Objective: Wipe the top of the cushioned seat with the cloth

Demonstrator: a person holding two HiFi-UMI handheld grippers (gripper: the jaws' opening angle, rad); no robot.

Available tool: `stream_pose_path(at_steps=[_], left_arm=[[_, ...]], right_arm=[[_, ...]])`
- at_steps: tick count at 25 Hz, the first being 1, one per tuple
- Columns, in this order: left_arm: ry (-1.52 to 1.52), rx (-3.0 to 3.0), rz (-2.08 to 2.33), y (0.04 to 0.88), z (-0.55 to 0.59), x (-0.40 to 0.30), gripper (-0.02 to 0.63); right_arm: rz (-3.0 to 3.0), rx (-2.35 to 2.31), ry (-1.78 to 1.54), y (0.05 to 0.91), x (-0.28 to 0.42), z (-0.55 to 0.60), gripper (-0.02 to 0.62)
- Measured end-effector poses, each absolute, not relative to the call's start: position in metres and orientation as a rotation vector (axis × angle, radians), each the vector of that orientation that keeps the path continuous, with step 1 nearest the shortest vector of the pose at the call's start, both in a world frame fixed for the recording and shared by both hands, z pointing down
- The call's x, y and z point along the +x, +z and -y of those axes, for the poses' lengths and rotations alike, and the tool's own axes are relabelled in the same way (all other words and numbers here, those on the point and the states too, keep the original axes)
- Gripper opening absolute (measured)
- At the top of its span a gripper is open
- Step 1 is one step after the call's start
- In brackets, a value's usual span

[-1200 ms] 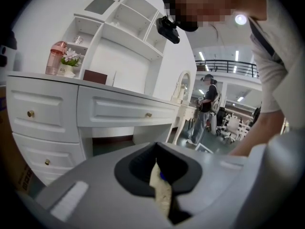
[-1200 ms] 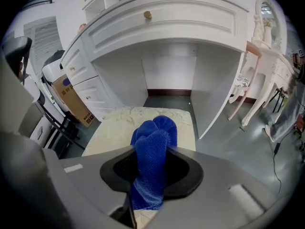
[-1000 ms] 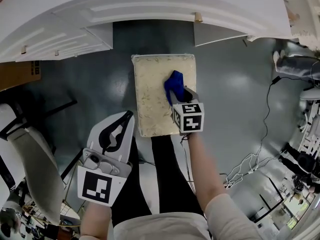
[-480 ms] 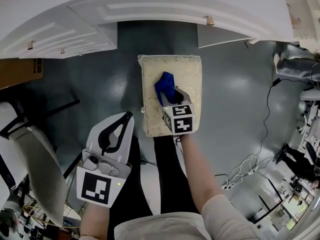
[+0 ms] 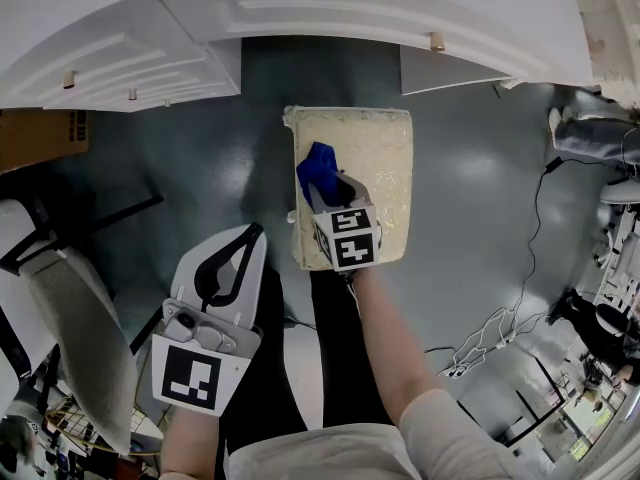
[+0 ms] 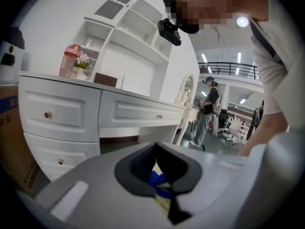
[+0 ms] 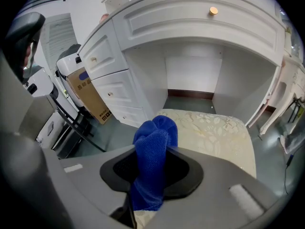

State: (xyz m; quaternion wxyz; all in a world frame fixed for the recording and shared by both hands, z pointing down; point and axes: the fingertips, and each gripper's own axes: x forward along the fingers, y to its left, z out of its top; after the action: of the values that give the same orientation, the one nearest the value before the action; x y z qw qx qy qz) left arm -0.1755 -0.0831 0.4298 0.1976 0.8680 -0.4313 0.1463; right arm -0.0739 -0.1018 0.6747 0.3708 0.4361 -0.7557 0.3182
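Hand-held gripper clamps cloth; box print seems illegible.

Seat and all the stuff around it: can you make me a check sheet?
Surface: cream seat, only the cloth over it.
Job's things: blue cloth, over the seat's left side.
Clutter: nothing seen on the seat.
Claws: right claw shut on the cloth; left claw shut, empty, held off to the seat's left.
Cables: loose cables on the floor, right of the seat.
Surroundings: white desk behind the seat; cardboard box at the left.
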Motion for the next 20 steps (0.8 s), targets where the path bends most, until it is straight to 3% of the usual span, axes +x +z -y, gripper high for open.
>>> stream_pose_path(at_steps=[20], left_arm=[[0.432,2.436,1.195,0.429,0.066,-0.175,0.0]], right_arm=[[2.003,1.027,0.828,0.676,-0.086,0.055,0.12]])
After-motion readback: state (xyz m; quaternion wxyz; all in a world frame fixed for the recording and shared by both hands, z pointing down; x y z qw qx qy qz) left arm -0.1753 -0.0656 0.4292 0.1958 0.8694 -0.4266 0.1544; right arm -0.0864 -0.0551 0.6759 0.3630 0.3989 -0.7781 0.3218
